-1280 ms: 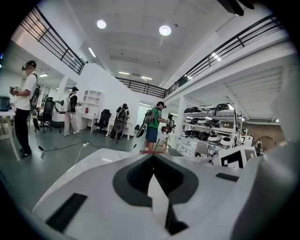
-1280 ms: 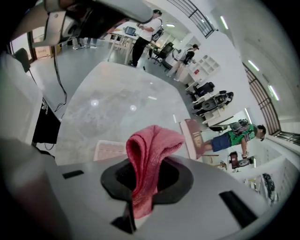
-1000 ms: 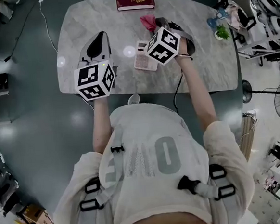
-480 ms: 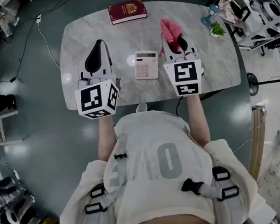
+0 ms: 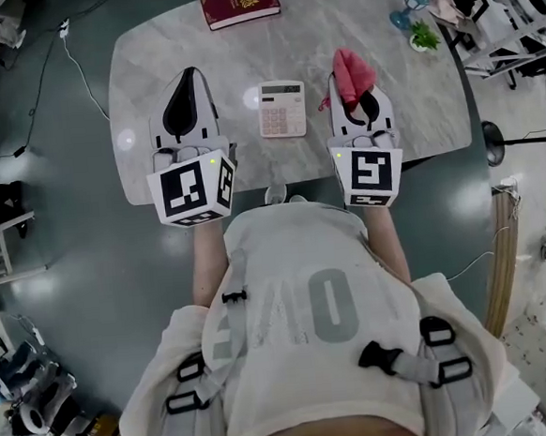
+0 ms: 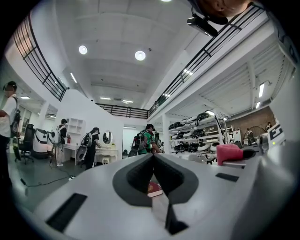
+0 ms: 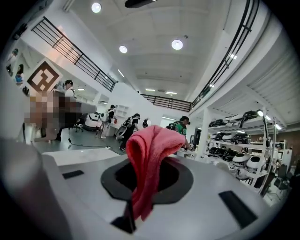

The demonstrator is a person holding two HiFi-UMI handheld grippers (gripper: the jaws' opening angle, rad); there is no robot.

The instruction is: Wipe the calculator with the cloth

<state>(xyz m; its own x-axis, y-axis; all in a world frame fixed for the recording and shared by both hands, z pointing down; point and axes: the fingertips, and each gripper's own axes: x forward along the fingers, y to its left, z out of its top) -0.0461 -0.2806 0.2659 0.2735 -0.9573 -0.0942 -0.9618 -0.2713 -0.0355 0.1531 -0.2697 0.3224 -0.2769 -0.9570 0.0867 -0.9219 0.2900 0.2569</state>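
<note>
Your right gripper (image 5: 357,95) has swung off the calculator (image 5: 282,108), cloth (image 7: 150,154) still clamped.
Between wipes, likely; the calculator sits to its left. Left gripper (image 5: 187,76) clenched, empty. Next: bring the cloth back onto it.

1. The left gripper (image 5: 187,78) points level and away from the body. Its jaws are pressed together with nothing between them.
2. The right gripper (image 5: 356,98) lies parallel to it, also level. Its jaws are clamped on a pink cloth (image 5: 349,69) that stands up from the tips.
3. The left forearm (image 5: 208,260) and right forearm (image 5: 388,241) reach straight forward from the torso. The grippers are side by side and well apart.
</note>
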